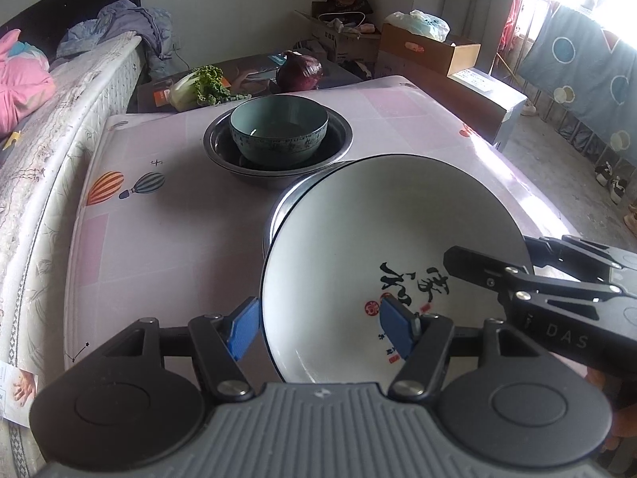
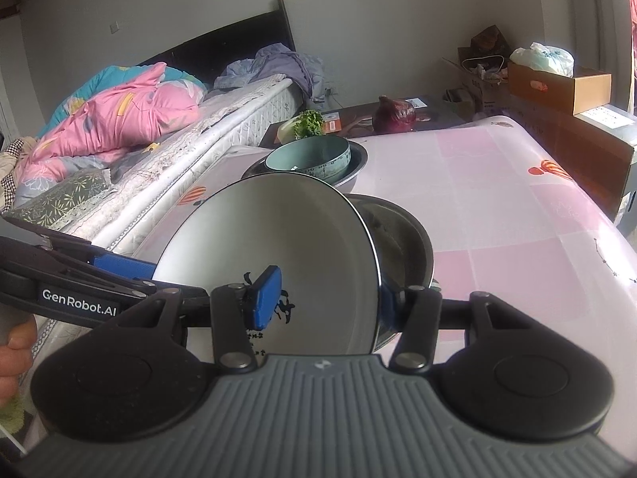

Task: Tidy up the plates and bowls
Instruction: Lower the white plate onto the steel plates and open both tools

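- While both claws stand about half open, each has a rim of the white plate (image 1: 378, 219) between its blue pads: the left claw (image 1: 320, 326) clamps the plate's left edge, one pad outside, one on the inner face.
- Seen from the right wrist, the right claw (image 2: 328, 292) pinches the opposite edge, its left pad over the printing, the other behind the rim.
- Black-rimmed and glossy, the plate bears black brush characters and small red seals; it is tilted, facing up toward the cameras.
- Just behind it sits a steel basin (image 2: 402, 235) on the table (image 1: 159, 239); whether plate and basin touch, I cannot tell.
- Only the right wrist view shows that basin's dark inside; the left shows just a sliver.
- Farther back, a teal bowl (image 1: 278, 131) rests inside a second steel basin (image 1: 342, 139).
- Beyond the table lie a leafy cabbage (image 1: 199, 83) and a purple cabbage (image 1: 298, 71).
- A bed (image 2: 119, 119) with pink bedding runs alongside.
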`<state>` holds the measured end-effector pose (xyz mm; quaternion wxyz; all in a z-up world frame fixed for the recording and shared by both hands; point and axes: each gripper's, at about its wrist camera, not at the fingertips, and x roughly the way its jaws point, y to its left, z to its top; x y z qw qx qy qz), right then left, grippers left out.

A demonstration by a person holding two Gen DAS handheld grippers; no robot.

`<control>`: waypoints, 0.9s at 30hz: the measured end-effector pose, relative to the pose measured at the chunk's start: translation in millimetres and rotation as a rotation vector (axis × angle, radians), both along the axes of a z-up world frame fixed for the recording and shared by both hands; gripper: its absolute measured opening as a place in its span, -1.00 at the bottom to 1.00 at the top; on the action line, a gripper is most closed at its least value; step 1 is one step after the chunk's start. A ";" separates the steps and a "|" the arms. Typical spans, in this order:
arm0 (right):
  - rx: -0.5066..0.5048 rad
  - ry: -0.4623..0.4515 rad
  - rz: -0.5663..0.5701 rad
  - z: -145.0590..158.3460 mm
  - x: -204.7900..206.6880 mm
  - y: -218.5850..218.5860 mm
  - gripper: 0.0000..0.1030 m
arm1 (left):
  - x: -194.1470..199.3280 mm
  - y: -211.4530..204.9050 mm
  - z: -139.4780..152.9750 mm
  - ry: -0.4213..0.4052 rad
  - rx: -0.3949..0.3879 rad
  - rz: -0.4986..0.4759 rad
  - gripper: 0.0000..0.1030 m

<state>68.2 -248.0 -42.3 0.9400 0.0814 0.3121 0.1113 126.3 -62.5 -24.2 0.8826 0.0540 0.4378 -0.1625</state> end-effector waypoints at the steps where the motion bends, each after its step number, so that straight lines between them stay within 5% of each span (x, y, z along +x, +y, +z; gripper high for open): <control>1: 0.007 0.005 -0.003 -1.1 3.3 -1.8 -0.03 | 2.5 -1.6 0.3 -0.005 0.001 -0.002 0.29; 14: 0.067 0.095 -0.092 -16.1 42.6 -25.3 -0.05 | 32.6 -7.3 -3.5 -0.008 -0.038 -0.016 0.22; 20: 0.009 0.036 -0.092 -6.9 47.3 -21.9 -0.03 | 24.9 -10.0 9.4 -0.079 -0.036 -0.041 0.26; 27: -0.011 0.023 -0.083 -1.0 41.6 -16.6 0.00 | 20.3 -6.6 7.3 -0.071 -0.035 -0.042 0.27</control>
